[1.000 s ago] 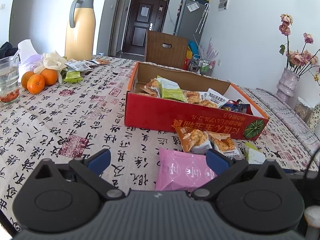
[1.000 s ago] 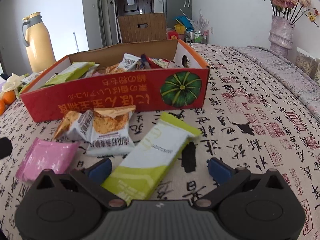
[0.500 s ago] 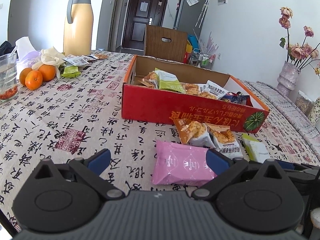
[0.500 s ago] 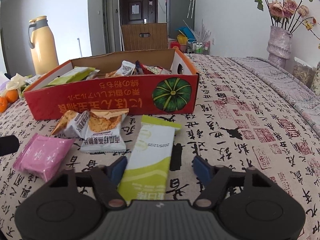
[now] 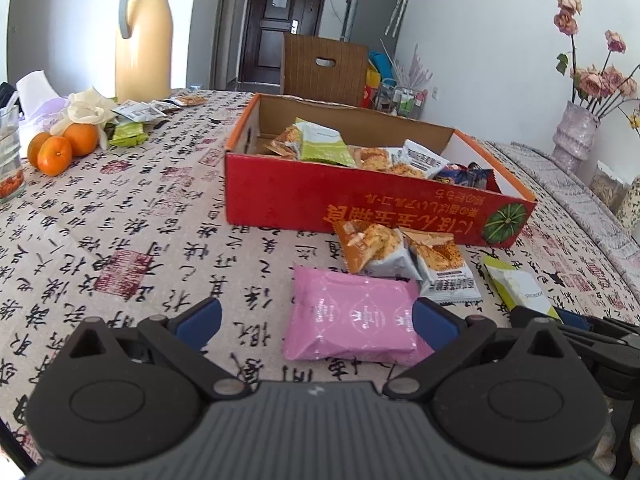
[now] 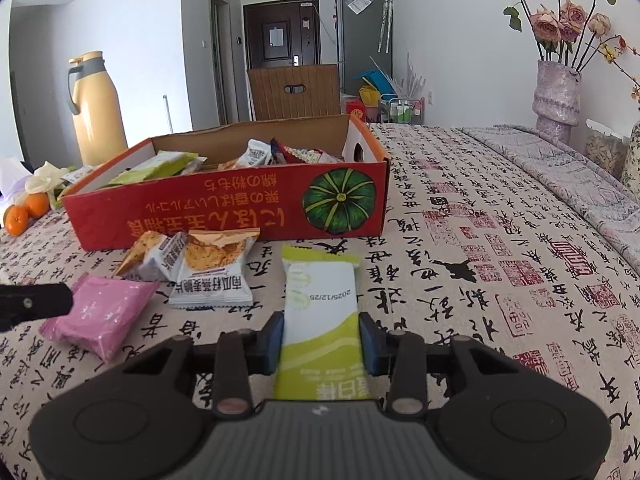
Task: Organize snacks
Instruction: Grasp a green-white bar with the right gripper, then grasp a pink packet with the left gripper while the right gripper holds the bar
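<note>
A red cardboard box [image 5: 360, 200] [image 6: 224, 208] holds several snack packets. In front of it on the patterned cloth lie a pink packet [image 5: 352, 316] [image 6: 104, 312], two orange-and-white cracker packets [image 5: 400, 252] [image 6: 208, 264] and a long green-and-white packet [image 6: 320, 312] [image 5: 520, 288]. My right gripper [image 6: 320, 340] is shut on the green-and-white packet, its pads pressed on both long edges. My left gripper [image 5: 316, 320] is open, low over the cloth, with the pink packet partly between its fingers and lying against the right finger [image 5: 436, 322].
A yellow thermos jug [image 5: 144, 36], oranges [image 5: 64, 146], a glass [image 5: 8, 152], tissue and small packets stand at the table's far left. A flower vase [image 6: 556, 92] and jars stand far right. A wooden chair [image 5: 324, 68] is behind the box.
My right gripper's fingers have closed from wide open onto the green-and-white packet, which now lies straight between them. My left gripper has drawn back a little and stayed open.
</note>
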`<state>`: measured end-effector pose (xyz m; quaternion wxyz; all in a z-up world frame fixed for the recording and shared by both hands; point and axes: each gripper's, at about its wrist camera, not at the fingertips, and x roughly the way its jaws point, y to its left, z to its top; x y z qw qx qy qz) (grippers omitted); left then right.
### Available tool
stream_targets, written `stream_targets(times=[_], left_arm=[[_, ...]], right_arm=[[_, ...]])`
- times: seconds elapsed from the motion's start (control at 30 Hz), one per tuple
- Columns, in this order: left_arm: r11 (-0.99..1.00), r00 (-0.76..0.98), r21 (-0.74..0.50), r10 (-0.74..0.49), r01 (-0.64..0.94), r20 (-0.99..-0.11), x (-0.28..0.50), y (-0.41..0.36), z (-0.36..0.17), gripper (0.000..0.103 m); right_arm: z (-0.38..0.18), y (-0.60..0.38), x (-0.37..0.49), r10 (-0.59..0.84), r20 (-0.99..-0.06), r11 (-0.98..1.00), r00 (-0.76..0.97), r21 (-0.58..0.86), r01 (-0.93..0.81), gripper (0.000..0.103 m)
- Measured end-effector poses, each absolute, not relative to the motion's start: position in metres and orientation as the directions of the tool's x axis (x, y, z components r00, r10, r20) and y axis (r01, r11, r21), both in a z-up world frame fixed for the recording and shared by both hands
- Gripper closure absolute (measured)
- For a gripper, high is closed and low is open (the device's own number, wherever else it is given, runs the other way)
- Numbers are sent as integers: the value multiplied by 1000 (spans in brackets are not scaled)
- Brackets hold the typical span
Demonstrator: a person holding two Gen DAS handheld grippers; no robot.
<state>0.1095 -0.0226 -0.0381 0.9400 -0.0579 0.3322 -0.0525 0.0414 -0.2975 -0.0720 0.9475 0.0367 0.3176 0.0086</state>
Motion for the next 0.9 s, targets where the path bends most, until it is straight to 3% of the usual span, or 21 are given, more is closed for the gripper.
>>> stream_targets(times=[0.3,0.57,0.9], left_arm=[[983,700,-135,-183,124,-691,130,-49,-42,0],[993,656,-19,-90,115,-750,148,-69,-49,0],[997,634,-7,-56,80,-772,154,-69,-59,0]], right_arm=[[-66,-305,33,57,-568,995,821,102,1,66],[-65,-311,29,67,-557,993,828,121,1,66],[-68,-312,28,82,-558,991,826,136,-7,66]])
